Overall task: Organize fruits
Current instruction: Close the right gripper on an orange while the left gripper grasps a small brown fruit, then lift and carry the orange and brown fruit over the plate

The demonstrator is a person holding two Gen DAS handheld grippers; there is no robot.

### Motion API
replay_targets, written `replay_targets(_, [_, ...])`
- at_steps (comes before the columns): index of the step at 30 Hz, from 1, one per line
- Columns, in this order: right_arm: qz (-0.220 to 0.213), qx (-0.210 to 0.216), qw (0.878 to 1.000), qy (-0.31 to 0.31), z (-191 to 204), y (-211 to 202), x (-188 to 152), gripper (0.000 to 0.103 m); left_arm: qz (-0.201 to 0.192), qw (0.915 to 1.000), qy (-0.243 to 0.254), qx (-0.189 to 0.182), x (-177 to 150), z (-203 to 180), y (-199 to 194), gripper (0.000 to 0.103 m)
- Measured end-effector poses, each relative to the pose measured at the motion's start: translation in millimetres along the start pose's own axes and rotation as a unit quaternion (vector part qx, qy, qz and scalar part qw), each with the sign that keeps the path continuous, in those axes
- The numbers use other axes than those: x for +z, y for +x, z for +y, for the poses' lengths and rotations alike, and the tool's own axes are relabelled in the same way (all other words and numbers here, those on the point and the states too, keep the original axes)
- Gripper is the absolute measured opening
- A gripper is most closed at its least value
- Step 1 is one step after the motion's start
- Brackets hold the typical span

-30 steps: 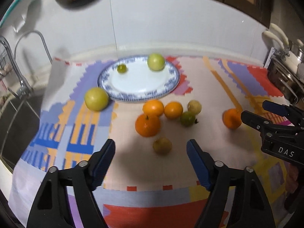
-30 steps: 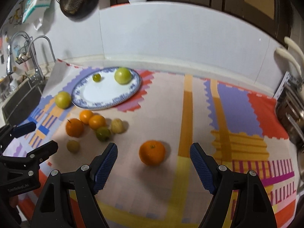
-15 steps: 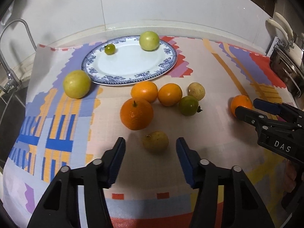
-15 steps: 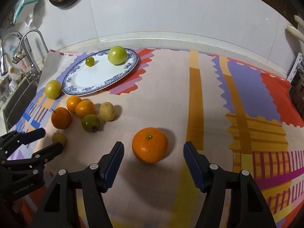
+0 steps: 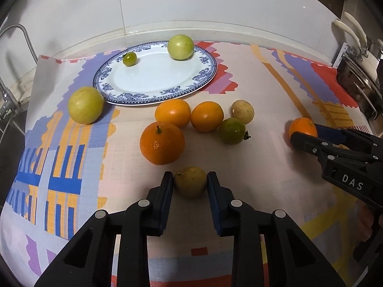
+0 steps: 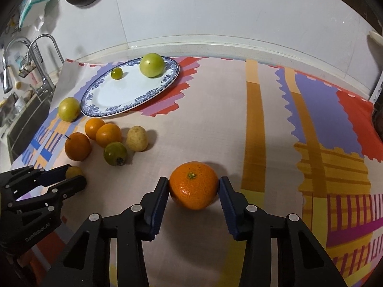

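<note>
On the patterned mat, my left gripper is shut on a small yellow-brown fruit; both blue pads press its sides. My right gripper has its jaws closing on a large orange, with the pads touching it left and right. Both fruits rest on the mat. A blue-rimmed white plate at the back holds a pale green fruit and a tiny green one. A cluster of three oranges, a green fruit and a pale fruit lies between plate and grippers.
A yellow-green fruit sits left of the plate. The sink and faucet are beyond the mat's left edge. Metal pots stand at the right. A white tiled wall runs behind the counter.
Both grippers came down and forward to their fruits. Their jaws narrowed from wide apart until the pads met the small fruit and the orange.
</note>
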State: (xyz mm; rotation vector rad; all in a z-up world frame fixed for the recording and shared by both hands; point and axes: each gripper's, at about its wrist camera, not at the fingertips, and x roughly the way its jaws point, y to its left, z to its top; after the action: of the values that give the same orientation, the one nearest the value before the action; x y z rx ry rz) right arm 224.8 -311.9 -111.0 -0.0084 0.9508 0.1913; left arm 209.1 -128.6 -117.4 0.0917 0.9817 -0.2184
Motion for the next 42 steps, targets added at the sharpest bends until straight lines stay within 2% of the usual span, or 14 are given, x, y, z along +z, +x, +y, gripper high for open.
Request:
replay_targets(10, [-0.008, 0.019, 1.0, 0.0, 8.9, -19.0, -2.3, 0.044, -0.019, 0.9997, 0.007, -0.01, -0.6, -1.6, -14.6, 0.029])
replay_targets(20, [-0.035, 0.029, 0.999, -0.004, 28.1, -49.7, 2.1, 0.044, -0.061, 0.9977, 0.021, -0.018, 0.5, 2.7, -46.1, 0.029])
replay_targets(42, [-0.12, 0.038, 0.992, 0.003, 85.0, -110.2, 26.0, 0.044, -0.164, 0.9846, 0.049, -0.038, 20.3, 43.7, -120.4, 0.029])
